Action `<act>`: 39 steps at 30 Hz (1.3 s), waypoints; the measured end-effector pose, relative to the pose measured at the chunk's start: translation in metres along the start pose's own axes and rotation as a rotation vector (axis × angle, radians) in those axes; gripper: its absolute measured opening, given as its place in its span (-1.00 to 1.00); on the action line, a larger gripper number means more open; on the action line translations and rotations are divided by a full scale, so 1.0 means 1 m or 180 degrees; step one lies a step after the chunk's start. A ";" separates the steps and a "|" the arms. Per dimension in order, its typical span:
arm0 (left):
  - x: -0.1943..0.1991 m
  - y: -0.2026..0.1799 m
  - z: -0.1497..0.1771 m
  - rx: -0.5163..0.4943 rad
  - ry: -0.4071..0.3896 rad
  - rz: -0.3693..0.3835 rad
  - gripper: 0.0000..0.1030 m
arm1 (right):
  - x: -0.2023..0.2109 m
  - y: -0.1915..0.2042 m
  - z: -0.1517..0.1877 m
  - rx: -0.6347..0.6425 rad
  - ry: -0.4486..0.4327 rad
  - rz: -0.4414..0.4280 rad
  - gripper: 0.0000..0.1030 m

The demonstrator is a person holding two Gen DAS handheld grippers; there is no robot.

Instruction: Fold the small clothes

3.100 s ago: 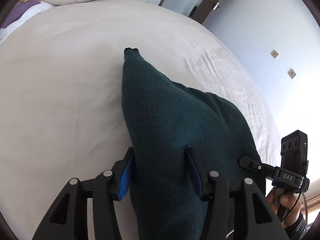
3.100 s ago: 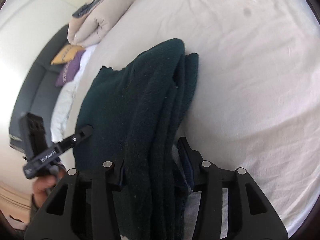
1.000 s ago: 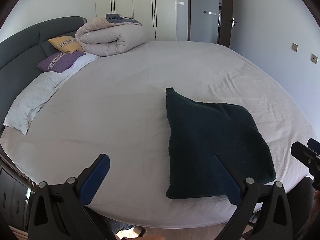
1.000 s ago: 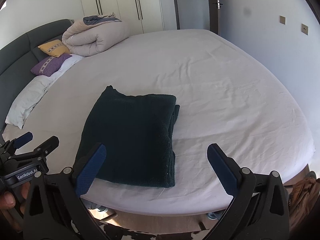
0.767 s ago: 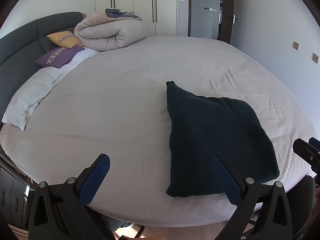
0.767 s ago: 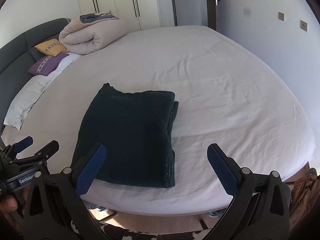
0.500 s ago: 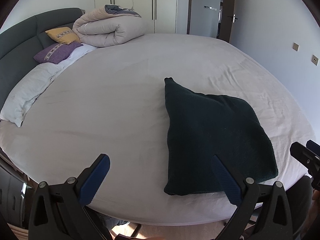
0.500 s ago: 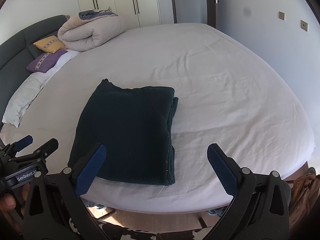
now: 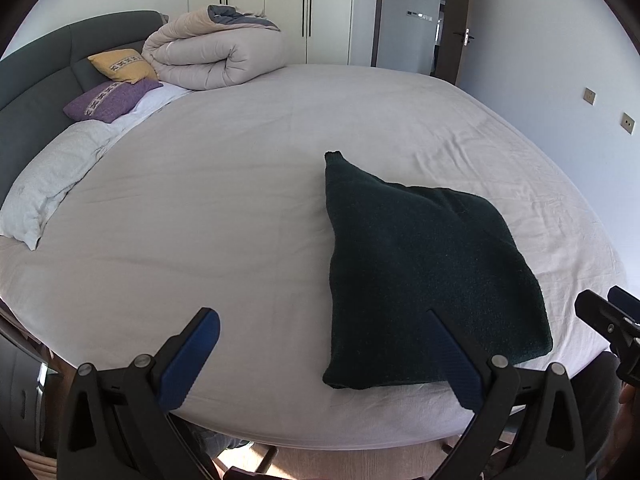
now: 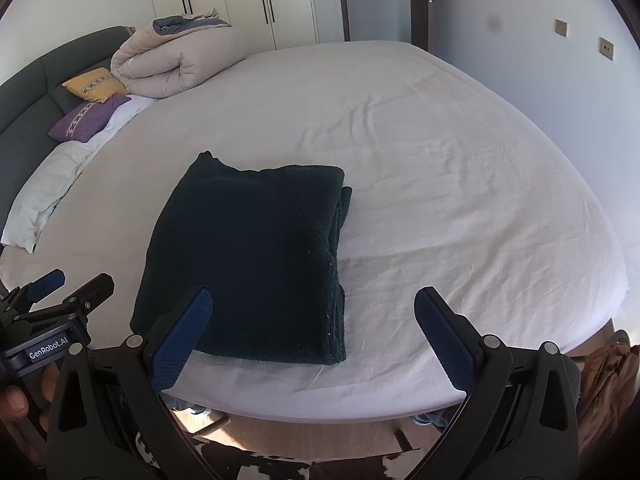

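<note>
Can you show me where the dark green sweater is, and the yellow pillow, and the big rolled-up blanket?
sweater point(image 10: 248, 252), right wrist view, middle of its folded top.
yellow pillow point(image 9: 120, 65), left wrist view, middle of its face.
blanket point(image 9: 212, 58), left wrist view, front of the beige roll.

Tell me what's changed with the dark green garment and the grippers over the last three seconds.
Both let go: the left hand-held gripper and right hand-held gripper, earlier shut on the dark green garment, now stand open and pulled back. The garment lies folded on the bed; duvet and pillows unchanged.
</note>
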State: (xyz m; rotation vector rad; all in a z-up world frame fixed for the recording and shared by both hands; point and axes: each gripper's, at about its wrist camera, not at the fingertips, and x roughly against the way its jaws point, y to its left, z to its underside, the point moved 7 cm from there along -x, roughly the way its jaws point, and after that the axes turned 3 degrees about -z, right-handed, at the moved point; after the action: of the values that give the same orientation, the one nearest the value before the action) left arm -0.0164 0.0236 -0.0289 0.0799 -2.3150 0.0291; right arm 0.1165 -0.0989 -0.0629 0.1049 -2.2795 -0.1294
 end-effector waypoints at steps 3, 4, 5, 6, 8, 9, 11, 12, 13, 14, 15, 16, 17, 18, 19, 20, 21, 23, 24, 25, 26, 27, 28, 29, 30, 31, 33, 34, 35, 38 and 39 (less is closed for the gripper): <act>0.000 0.000 0.001 0.0001 0.0011 0.0007 1.00 | -0.002 0.001 0.002 -0.0012 0.0010 0.0011 1.00; -0.001 0.000 0.001 0.0000 0.0012 0.0008 1.00 | -0.003 0.000 0.002 -0.0015 0.0017 0.0014 1.00; -0.001 0.000 0.001 0.0000 0.0012 0.0006 1.00 | -0.003 0.000 0.002 -0.0018 0.0023 0.0015 1.00; -0.001 0.000 0.001 0.0000 0.0012 0.0008 1.00 | -0.004 0.000 0.003 -0.0020 0.0028 0.0016 1.00; -0.001 0.000 0.001 0.0000 0.0011 0.0005 1.00 | -0.005 0.000 0.003 -0.0020 0.0035 0.0018 1.00; -0.001 0.000 0.001 -0.0001 0.0013 0.0005 1.00 | -0.006 0.000 0.003 -0.0021 0.0038 0.0019 1.00; -0.002 0.000 0.001 -0.0003 0.0019 0.0006 1.00 | -0.007 0.001 0.003 -0.0021 0.0047 0.0018 1.00; -0.002 0.000 0.001 -0.0006 0.0020 0.0007 1.00 | -0.008 0.001 0.003 -0.0022 0.0050 0.0019 1.00; -0.003 0.000 0.001 -0.0009 0.0022 0.0006 1.00 | -0.008 0.001 0.004 -0.0024 0.0052 0.0021 1.00; -0.003 0.000 0.001 -0.0012 0.0023 0.0006 1.00 | -0.008 0.001 0.004 -0.0026 0.0055 0.0023 1.00; -0.003 0.000 0.001 -0.0015 0.0024 0.0009 1.00 | -0.009 0.002 0.005 -0.0028 0.0060 0.0024 1.00; -0.003 -0.001 0.001 -0.0017 0.0023 0.0009 1.00 | -0.009 0.002 0.005 -0.0029 0.0066 0.0024 1.00; -0.003 -0.001 0.001 -0.0020 0.0023 0.0006 1.00 | -0.010 0.001 0.005 -0.0030 0.0070 0.0024 1.00; -0.003 -0.001 0.002 -0.0021 0.0024 0.0005 1.00 | -0.010 0.001 0.005 -0.0030 0.0073 0.0024 1.00; -0.003 -0.001 0.002 -0.0018 0.0026 0.0006 1.00 | -0.011 0.002 0.005 -0.0031 0.0078 0.0025 1.00; -0.003 -0.001 0.002 -0.0017 0.0030 0.0008 1.00 | -0.011 0.002 0.005 -0.0031 0.0082 0.0027 1.00; -0.003 -0.001 0.001 -0.0018 0.0033 0.0009 1.00 | -0.012 0.002 0.006 -0.0032 0.0084 0.0029 1.00; -0.003 -0.001 0.001 -0.0020 0.0035 0.0010 1.00 | -0.012 0.002 0.006 -0.0035 0.0089 0.0029 1.00; -0.003 -0.001 0.001 -0.0020 0.0036 0.0010 1.00 | -0.012 0.002 0.006 -0.0035 0.0089 0.0030 1.00; -0.003 -0.001 0.001 -0.0019 0.0034 0.0010 1.00 | -0.013 0.002 0.006 -0.0036 0.0092 0.0030 1.00; -0.003 -0.001 0.001 -0.0020 0.0035 0.0011 1.00 | -0.013 0.002 0.006 -0.0037 0.0094 0.0028 1.00; -0.003 -0.001 0.001 -0.0019 0.0035 0.0010 1.00 | -0.014 0.002 0.007 -0.0040 0.0096 0.0028 1.00; -0.003 -0.001 0.002 -0.0018 0.0035 0.0010 1.00 | -0.014 0.002 0.007 -0.0043 0.0098 0.0028 1.00; -0.003 -0.001 0.002 -0.0019 0.0037 0.0010 1.00 | -0.014 0.002 0.007 -0.0045 0.0100 0.0028 1.00; -0.003 -0.001 0.002 -0.0018 0.0035 0.0009 1.00 | -0.014 0.002 0.008 -0.0045 0.0103 0.0029 1.00; -0.003 -0.001 0.002 -0.0017 0.0036 0.0008 1.00 | -0.015 0.002 0.008 -0.0045 0.0105 0.0030 1.00; -0.003 -0.001 0.002 -0.0018 0.0035 0.0010 1.00 | -0.015 0.002 0.008 -0.0046 0.0104 0.0029 1.00; -0.003 -0.001 0.002 -0.0018 0.0035 0.0009 1.00 | -0.015 0.002 0.008 -0.0046 0.0104 0.0030 1.00; -0.003 -0.002 0.002 -0.0020 0.0033 0.0008 1.00 | -0.015 0.002 0.008 -0.0046 0.0104 0.0030 1.00; -0.003 -0.001 0.002 -0.0019 0.0038 0.0009 1.00 | -0.015 0.002 0.008 -0.0052 0.0107 0.0029 1.00; -0.003 -0.002 0.002 -0.0018 0.0037 0.0009 1.00 | -0.015 0.002 0.009 -0.0057 0.0111 0.0031 1.00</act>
State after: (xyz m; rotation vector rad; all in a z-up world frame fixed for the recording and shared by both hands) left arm -0.0157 0.0222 -0.0321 0.0734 -2.3036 0.0245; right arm 0.1197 -0.0947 -0.0799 0.0861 -2.2434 -0.1417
